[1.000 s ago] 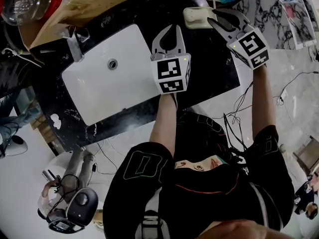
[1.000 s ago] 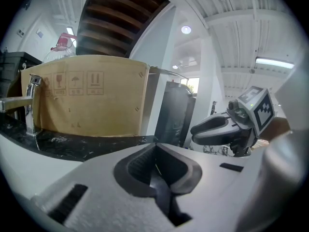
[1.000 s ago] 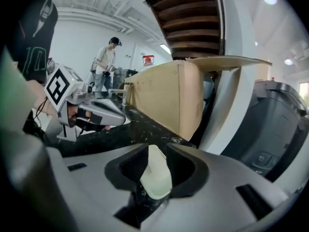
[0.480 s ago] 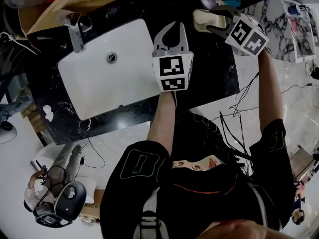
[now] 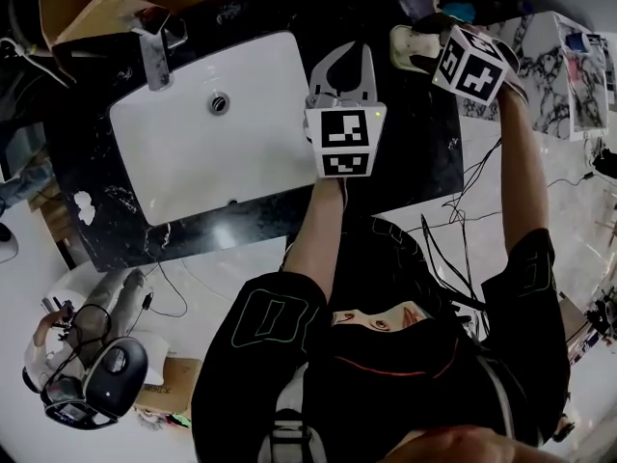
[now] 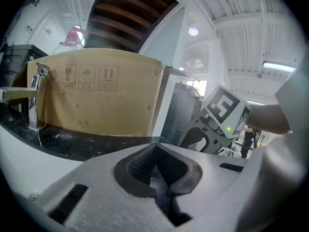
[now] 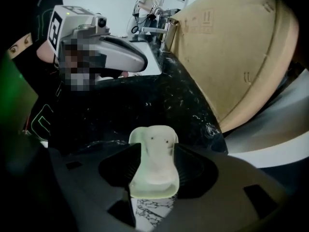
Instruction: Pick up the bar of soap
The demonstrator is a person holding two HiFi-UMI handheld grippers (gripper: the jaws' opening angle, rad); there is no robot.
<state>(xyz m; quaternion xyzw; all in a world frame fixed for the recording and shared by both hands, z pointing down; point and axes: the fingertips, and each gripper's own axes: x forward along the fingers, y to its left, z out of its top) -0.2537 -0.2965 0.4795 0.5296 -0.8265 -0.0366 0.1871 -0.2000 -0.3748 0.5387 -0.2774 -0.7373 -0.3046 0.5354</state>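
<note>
A: Since the right gripper [image 5: 421, 48] sits at one o'clock in the head view, over the far right corner of the black countertop [image 5: 405, 152], does it have the bar of soap [image 7: 153, 153]?

B: It does. The right gripper view shows the pale green bar between the two jaws. Both pads press against its narrow waist, and its rounded end pokes out toward twelve o'clock.

A: Is the bar off the counter?

B: That cannot be told for sure. White veined marble shows under the bar's near end at six o'clock. This suggests the bar hangs past the counter's edge or above it, but no view shows a plain gap beneath it.

A: And the left gripper [image 6: 155, 173]?

B: Its jaws are pressed together with nothing between them. It hovers over the countertop, just at three o'clock of the white sink [image 5: 207, 128], and takes no part in the grasp. The tap [image 5: 154, 41] stands at the sink's eleven o'clock.

A: How far along is the task, then?

B: The reach and the squeeze look done. What seems left is a clean lift up and away. The cardboard sheet [image 7: 241, 57] leans close by, at two o'clock in the right gripper view, so the lift probably needs to keep clear of it.
</note>
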